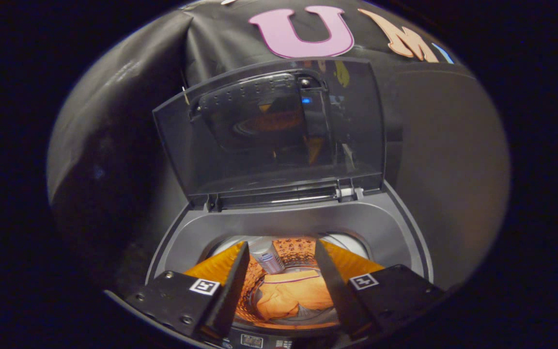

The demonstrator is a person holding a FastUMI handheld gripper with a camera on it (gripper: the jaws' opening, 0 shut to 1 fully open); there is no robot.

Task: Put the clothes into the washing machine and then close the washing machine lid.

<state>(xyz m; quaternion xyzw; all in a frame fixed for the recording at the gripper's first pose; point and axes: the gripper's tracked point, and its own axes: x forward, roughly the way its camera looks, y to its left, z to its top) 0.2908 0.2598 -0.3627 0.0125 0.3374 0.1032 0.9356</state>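
tongs [281, 278] spread open, empty, above the drum mouth | orange garment [291, 298] crumpled on the drum floor of the washing machine [288, 225], beyond the fingers; soft, light, no clear long axis | lid [269, 128] upright, hinge running side to side; stiff, likely light: take its top edge

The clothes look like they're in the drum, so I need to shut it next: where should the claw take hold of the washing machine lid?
Grip the lid at its free top edge, the one farthest from the hinge. It stands raised behind the drum opening, tilted back, so come from above and in front, pinch that thin edge and draw it forward and down. The claw is open and empty over the orange garment.
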